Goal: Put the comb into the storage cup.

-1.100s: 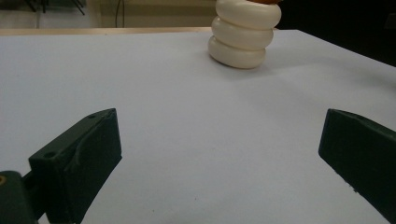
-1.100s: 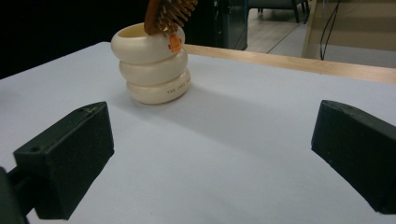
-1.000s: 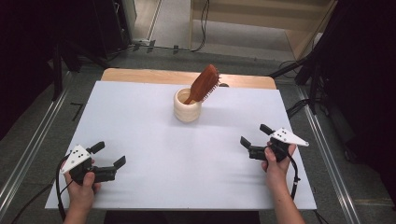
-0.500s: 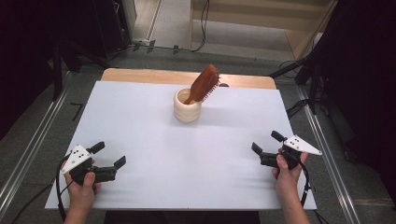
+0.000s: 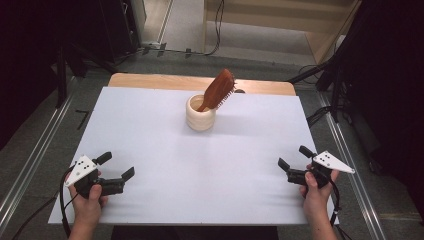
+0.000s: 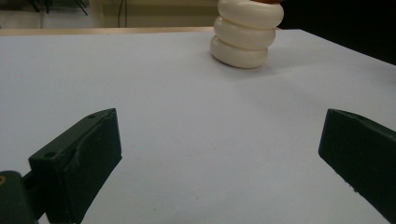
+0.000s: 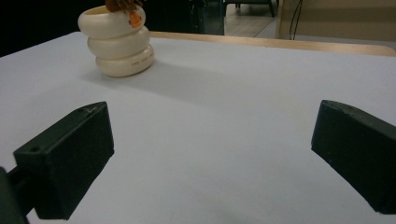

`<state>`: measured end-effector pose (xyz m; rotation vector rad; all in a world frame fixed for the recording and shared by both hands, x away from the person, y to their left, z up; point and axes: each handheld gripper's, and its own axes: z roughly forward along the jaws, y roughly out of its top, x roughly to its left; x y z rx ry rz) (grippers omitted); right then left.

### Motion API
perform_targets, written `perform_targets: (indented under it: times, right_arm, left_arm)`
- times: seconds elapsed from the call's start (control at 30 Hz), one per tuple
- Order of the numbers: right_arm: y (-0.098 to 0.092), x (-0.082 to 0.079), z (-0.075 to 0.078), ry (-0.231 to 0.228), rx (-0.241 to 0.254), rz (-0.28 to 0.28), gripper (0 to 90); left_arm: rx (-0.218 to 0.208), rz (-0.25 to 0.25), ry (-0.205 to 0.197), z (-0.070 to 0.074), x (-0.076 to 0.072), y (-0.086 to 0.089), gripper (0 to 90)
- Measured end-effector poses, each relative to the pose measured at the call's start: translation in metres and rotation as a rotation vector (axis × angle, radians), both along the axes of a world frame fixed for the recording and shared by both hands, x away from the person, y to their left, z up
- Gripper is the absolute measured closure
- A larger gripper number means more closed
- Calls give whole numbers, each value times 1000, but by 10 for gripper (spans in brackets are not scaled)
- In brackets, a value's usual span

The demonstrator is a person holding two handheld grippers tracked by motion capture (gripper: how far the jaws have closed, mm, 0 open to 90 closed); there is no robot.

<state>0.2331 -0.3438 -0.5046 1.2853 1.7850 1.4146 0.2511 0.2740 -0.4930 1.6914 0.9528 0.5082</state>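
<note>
Cream ribbed cup [image 5: 201, 113] w/ a brown hairbrush [image 5: 218, 89] leaning out of it sits upper centre of frame on the white counter [image 5: 200, 165], well apart from left claw [image 5: 118, 170] at lower left & right claw [image 5: 291, 159] at lower right, both w/ jaws spread wide, holding nothing.

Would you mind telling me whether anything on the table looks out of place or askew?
Nothing stands out. The brown wooden hairbrush leans in the cream ribbed ceramic cup, which stands upright on the white table. Nothing is spilled.
</note>
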Motion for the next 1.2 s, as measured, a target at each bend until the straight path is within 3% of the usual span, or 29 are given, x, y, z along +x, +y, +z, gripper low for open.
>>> perform_targets:
  times: [0.6,1.2]
  right_arm:
    - [-30,-23,-8,20,-11,-46,0]
    - [-46,-42,-13,28,-30,-51,0]
  left_arm:
    - [-1,1,-1,0,0,0,0]
    - [0,6,0,0,-1,0,0]
